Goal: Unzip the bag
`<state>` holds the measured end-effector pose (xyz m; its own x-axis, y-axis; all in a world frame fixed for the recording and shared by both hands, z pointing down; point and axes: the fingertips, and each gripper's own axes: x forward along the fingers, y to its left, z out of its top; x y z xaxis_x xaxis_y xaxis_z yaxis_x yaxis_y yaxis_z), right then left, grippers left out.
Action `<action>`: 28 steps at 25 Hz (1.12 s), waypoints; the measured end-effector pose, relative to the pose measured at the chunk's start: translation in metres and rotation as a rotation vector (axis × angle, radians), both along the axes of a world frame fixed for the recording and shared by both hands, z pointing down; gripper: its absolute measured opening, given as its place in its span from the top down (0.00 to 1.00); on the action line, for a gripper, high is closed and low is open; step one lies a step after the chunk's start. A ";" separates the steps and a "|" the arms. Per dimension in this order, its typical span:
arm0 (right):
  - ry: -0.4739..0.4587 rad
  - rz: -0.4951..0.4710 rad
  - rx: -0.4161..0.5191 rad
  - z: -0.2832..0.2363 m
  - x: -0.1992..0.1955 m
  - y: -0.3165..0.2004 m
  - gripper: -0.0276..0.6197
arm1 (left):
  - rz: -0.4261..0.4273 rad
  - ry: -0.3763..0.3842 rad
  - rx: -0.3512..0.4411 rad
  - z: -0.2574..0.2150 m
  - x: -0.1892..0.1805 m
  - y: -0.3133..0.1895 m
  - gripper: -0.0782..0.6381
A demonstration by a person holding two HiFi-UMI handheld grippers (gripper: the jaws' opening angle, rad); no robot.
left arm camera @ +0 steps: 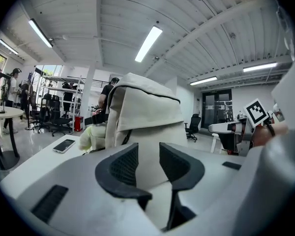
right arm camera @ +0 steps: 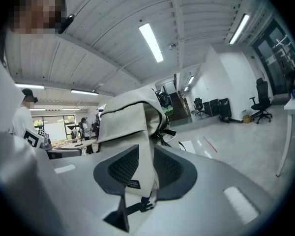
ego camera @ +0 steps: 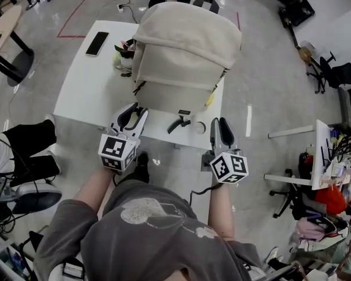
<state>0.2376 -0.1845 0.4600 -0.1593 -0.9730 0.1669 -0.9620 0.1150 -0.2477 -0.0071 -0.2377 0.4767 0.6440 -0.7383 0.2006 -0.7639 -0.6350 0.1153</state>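
A beige backpack (ego camera: 184,57) stands upright on the white table (ego camera: 85,101), its flap folded over the top. A dark zip line runs down its left side (ego camera: 138,87). My left gripper (ego camera: 134,112) hovers over the table's near edge, just short of the bag's lower left corner, jaws open and empty. My right gripper (ego camera: 220,123) is off the table's near right corner, also open with nothing in it. In the left gripper view the bag (left arm camera: 147,112) shows beyond the gap of the gripper (left arm camera: 147,147). The right gripper view frames the bag (right arm camera: 125,122) past its gripper (right arm camera: 146,149).
A black strap with a buckle (ego camera: 179,122) lies on the table before the bag. A phone (ego camera: 97,43) and a yellow-green plush toy (ego camera: 124,54) sit at the bag's left. A person's legs (ego camera: 29,151) are left of the table; desks and chairs stand to the right.
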 end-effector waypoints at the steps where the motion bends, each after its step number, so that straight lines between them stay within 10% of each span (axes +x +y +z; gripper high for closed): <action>1: -0.001 -0.007 0.000 -0.001 -0.001 0.010 0.83 | -0.004 0.004 0.002 -0.002 0.001 0.009 0.70; 28: -0.094 -0.099 0.031 0.002 -0.044 0.215 0.97 | -0.126 0.049 0.013 -0.038 -0.021 0.244 0.87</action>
